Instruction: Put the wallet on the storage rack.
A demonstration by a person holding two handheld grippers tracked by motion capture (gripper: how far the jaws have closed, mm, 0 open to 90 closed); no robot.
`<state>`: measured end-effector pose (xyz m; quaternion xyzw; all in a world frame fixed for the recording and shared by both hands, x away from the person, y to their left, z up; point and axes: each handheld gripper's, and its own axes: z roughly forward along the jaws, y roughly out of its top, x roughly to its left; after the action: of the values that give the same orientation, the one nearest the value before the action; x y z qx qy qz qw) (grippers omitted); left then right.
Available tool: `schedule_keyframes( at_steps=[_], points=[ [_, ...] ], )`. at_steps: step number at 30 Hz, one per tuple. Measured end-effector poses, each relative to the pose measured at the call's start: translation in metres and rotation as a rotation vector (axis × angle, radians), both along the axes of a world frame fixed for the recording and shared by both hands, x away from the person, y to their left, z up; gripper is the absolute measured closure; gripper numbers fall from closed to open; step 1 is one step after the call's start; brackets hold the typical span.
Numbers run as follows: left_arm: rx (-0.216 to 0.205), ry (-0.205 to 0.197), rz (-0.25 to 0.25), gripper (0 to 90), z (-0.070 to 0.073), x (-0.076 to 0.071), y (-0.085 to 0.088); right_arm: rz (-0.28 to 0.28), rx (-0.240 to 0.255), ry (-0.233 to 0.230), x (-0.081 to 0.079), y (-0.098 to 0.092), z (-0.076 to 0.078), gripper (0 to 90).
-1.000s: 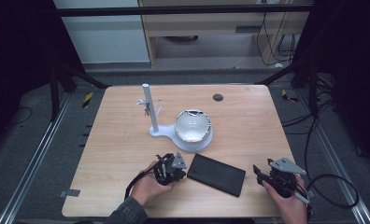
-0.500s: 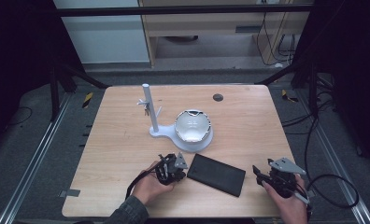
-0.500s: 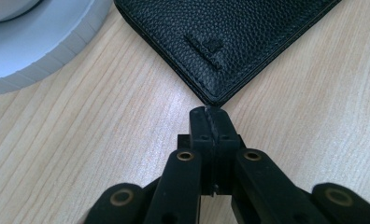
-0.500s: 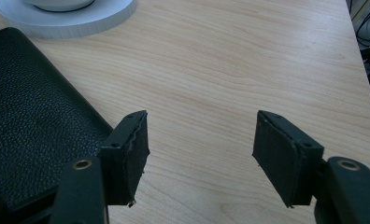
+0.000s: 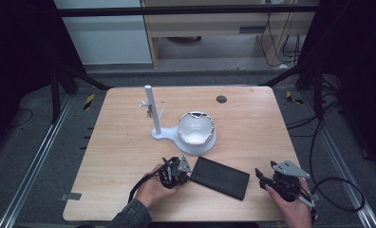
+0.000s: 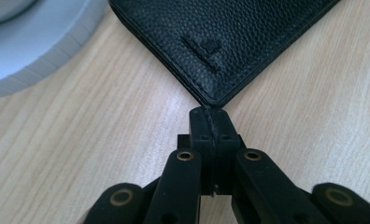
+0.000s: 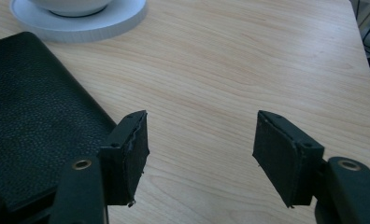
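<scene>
A black leather case (image 5: pixel 220 177) lies flat near the front edge of the wooden table (image 5: pixel 119 142). My left gripper (image 5: pixel 188 172) rests on the table at the case's left corner. In the left gripper view its jaws (image 6: pixel 210 122) are pressed together with nothing between them, their tip right at the corner of the case (image 6: pixel 230 37). My right gripper (image 5: pixel 261 176) sits to the right of the case, a small gap away. It stands open (image 7: pixel 202 151), bare wood between its pads, with the case (image 7: pixel 29 116) just beside its left pad.
A white bowl (image 5: pixel 195 127) sits on a round white base (image 5: pixel 201 147) just behind the case, joined to a white upright post (image 5: pixel 151 107) with small hooks. A dark round hole (image 5: pixel 221 99) marks the table's far side. Cables trail off the right edge.
</scene>
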<state>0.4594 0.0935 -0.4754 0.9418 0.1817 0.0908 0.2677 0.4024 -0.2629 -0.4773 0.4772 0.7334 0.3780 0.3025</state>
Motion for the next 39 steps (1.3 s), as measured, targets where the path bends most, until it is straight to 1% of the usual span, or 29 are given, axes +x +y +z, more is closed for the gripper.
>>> schedule_keyframes(
  at_steps=[1, 2, 3, 4, 5, 6, 7, 8, 9, 10, 11, 12, 13, 14, 15, 16, 19, 20, 26, 31, 32, 34, 36, 37, 38, 39],
  points=[
    [-0.012, 0.002, 0.002, 89.7, 0.001, 0.0, 0.001, 0.006, 0.005, 0.003, 0.0, 0.002, 0.0, 35.4],
    [-0.029, 0.014, 0.001, 89.5, 0.001, 0.0, 0.003, 0.023, -0.002, -0.001, -0.001, 0.006, 0.001, 35.2],
    [-0.029, 0.014, 0.001, 89.5, 0.001, 0.0, 0.003, 0.023, -0.002, -0.001, -0.001, 0.006, 0.001, 35.2],
    [-0.043, 0.009, 0.008, 89.5, 0.0, 0.001, 0.005, 0.044, -0.008, -0.005, -0.001, 0.01, 0.001, 34.8],
    [-0.056, 0.015, 0.009, 89.5, 0.0, 0.0, 0.006, 0.05, -0.01, -0.005, -0.001, 0.013, 0.002, 34.6],
    [-0.056, 0.015, 0.009, 89.5, 0.0, 0.0, 0.006, 0.05, -0.01, -0.005, -0.001, 0.013, 0.002, 34.6],
    [-0.077, 0.019, 0.01, 89.5, 0.0, 0.0, 0.006, 0.061, -0.011, -0.009, -0.001, 0.015, 0.002, 34.2],
    [-0.085, 0.022, 0.009, 89.5, 0.0, 0.0, 0.007, 0.073, -0.005, -0.008, -0.002, 0.017, 0.003, 33.9],
    [-0.099, 0.018, 0.008, 89.4, 0.001, 0.0, 0.007, 0.101, -0.003, -0.003, -0.002, 0.024, 0.003, 32.8],
    [-0.099, 0.018, 0.008, 89.4, 0.001, 0.0, 0.007, 0.101, -0.003, -0.003, -0.002, 0.024, 0.003, 32.8],
    [-0.11, 0.023, 0.007, 89.4, 0.001, 0.001, 0.007, 0.118, -0.01, -0.002, -0.003, 0.028, 0.003, 31.9],
    [-0.109, 0.022, 0.012, 89.5, 0.001, 0.001, 0.007, 0.142, -0.015, -0.002, -0.003, 0.034, 0.004, 31.0],
    [-0.097, 0.016, 0.016, 89.5, 0.002, 0.001, 0.007, 0.156, -0.018, 0.002, -0.003, 0.039, 0.004, 30.3],
    [-0.065, 0.008, 0.022, 89.7, 0.0, 0.001, 0.008, 0.179, -0.027, 0.004, -0.004, 0.046, 0.003, 29.4],
    [-0.065, 0.008, 0.022, 89.7, 0.0, 0.001, 0.008, 0.179, -0.027, 0.004, -0.004, 0.046, 0.003, 29.4],
    [-0.036, 0.007, 0.02, 89.7, -0.002, 0.001, 0.008, 0.193, -0.043, 0.004, -0.004, 0.051, 0.002, 28.9],
    [-0.026, 0.007, 0.012, 89.8, -0.003, 0.001, 0.006, 0.198, -0.049, 0.007, -0.004, 0.053, 0.002, 28.6],
    [-0.017, 0.007, 0.004, 89.8, -0.003, 0.001, 0.003, 0.191, -0.042, 0.011, -0.004, 0.053, 0.002, 28.3],
    [-0.003, 0.011, -0.006, 89.7, -0.005, 0.001, -0.001, 0.186, -0.036, 0.008, -0.004, 0.05, 0.001, 28.1],
    [-0.013, 0.009, -0.003, 89.7, -0.004, 0.002, 0.0, 0.193, -0.034, 0.008, -0.004, 0.05, 0.002, 28.1],
    [-0.019, 0.005, -0.001, 89.7, -0.003, 0.001, 0.001, 0.205, -0.034, 0.014, -0.005, 0.053, 0.002, 27.6],
    [-0.037, 0.014, -0.002, 89.7, -0.002, 0.001, 0.001, 0.213, -0.034, 0.019, -0.005, 0.054, 0.002, 27.2],
    [-0.046, 0.013, -0.003, 89.7, -0.001, 0.001, 0.002, 0.237, -0.038, 0.033, -0.005, 0.059, 0.001, 25.9],
    [-0.059, 0.014, -0.002, 89.6, 0.0, 0.001, 0.003, 0.252, -0.043, 0.038, -0.006, 0.063, 0.001, 25.1],
    [-0.079, 0.012, 0.004, 89.5, 0.002, 0.001, 0.003, 0.281, -0.055, 0.046, -0.007, 0.072, 0.0, 23.1],
    [-0.079, 0.012, 0.004, 89.4, 0.002, 0.001, 0.003, 0.281, -0.055, 0.046, -0.007, 0.072, 0.0, 23.1]
  ],
)
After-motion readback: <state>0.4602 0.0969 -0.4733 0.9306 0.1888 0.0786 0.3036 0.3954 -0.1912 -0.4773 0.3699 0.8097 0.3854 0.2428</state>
